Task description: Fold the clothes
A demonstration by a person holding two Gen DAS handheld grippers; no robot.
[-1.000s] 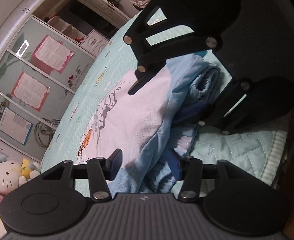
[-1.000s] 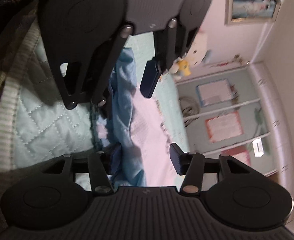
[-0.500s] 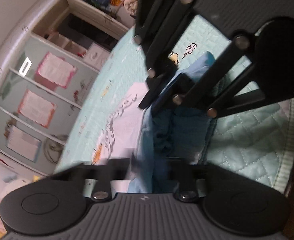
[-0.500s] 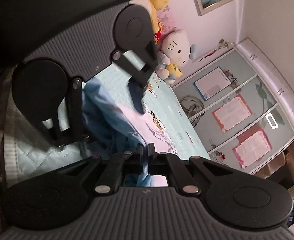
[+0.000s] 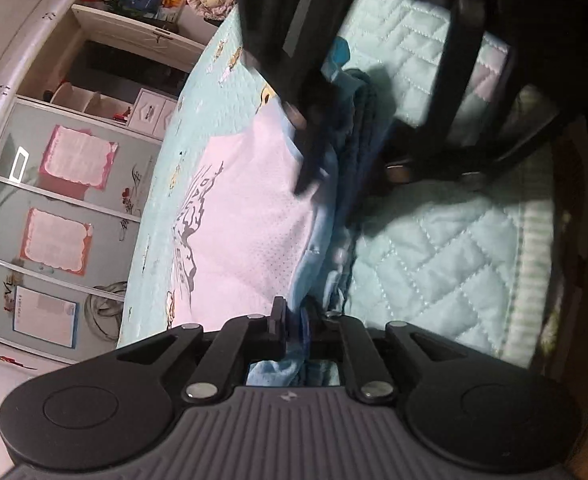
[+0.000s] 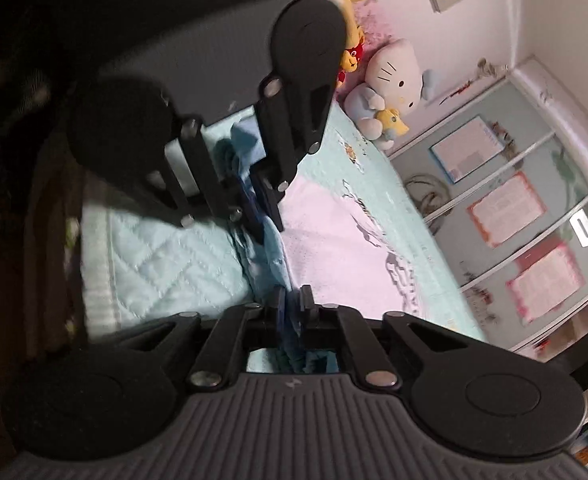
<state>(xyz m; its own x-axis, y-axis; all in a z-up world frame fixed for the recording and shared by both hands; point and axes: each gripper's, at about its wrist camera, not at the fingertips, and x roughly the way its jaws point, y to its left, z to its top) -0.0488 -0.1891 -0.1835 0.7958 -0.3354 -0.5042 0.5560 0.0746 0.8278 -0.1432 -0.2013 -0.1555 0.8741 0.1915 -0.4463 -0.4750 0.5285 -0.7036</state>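
grippers: 2, left gripper (image 5: 296, 330) & right gripper (image 6: 294, 308)
garment (image 5: 253, 216): 1, pink/blue
quilted bedspread (image 5: 434, 260): 1
plush toys (image 6: 390, 88): approx. 3
pink-framed door sheets (image 5: 73, 156): 2
blue-framed sheet (image 5: 43, 316): 1

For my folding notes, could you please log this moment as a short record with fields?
surface: quilted pale green bedspread
garment: white and light blue shirt, lying crumpled on the bed
left gripper: blue fabric edge between its fingers, jaws opening
right gripper: blue fabric edge between its fingers, jaws opening
background: plush toys at the far end of the bed
fold: not yet made
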